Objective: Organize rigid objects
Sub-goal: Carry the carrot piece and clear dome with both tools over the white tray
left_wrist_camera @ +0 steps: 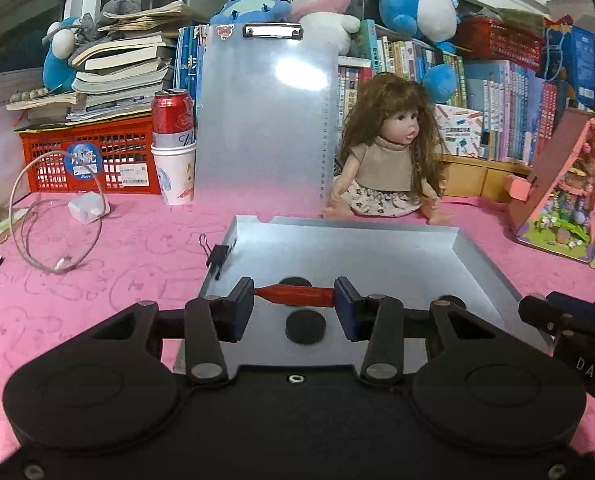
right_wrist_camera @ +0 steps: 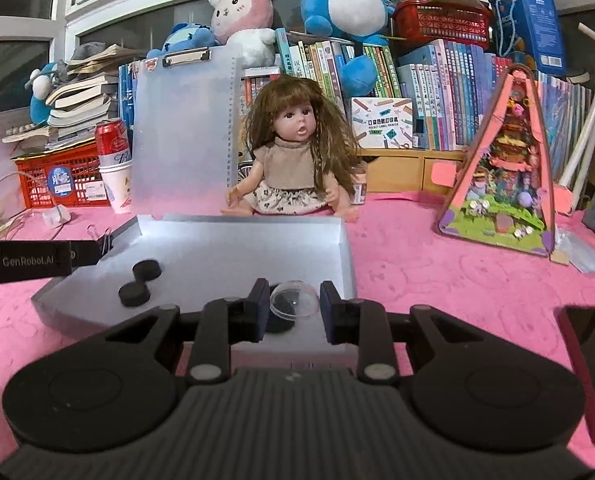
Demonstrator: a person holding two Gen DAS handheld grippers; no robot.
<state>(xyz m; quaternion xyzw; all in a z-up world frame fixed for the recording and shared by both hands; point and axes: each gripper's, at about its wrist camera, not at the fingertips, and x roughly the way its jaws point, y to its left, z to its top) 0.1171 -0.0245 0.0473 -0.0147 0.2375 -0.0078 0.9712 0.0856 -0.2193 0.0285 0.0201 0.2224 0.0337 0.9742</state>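
- The left tongs [left_wrist_camera: 294,307] were held over the near part of the silver tray [left_wrist_camera: 397,252], closed on a red marker-like stick [left_wrist_camera: 295,295] that was clamped end to end between the two blue pads [left_wrist_camera: 244,307].
- A black disc [left_wrist_camera: 305,326] was seen on the tray floor just below the stick, between the fingers, and a second black disc [left_wrist_camera: 294,281] was partly hidden just beyond the stick.
- A black binder clip [left_wrist_camera: 218,258] was fixed on the tray's wall, ahead and to the left of the left tongs.
- The right tongs [right_wrist_camera: 293,306] were held at the tray's near right corner [right_wrist_camera: 347,248], with a clear dome [right_wrist_camera: 294,299] between the pads; a narrow gap was visible on each side, so whether the dome was gripped could not be told.
- A dark round object was seen under the dome, too blurred to be named.
- Two black discs [right_wrist_camera: 140,282] were lying touching on the tray floor, ahead and to the left of the right tongs.
- Beyond the tray, a doll [right_wrist_camera: 293,160] was seated on the pink-covered bench [right_wrist_camera: 437,280], with a clipboard [right_wrist_camera: 183,132] propped upright to its left.
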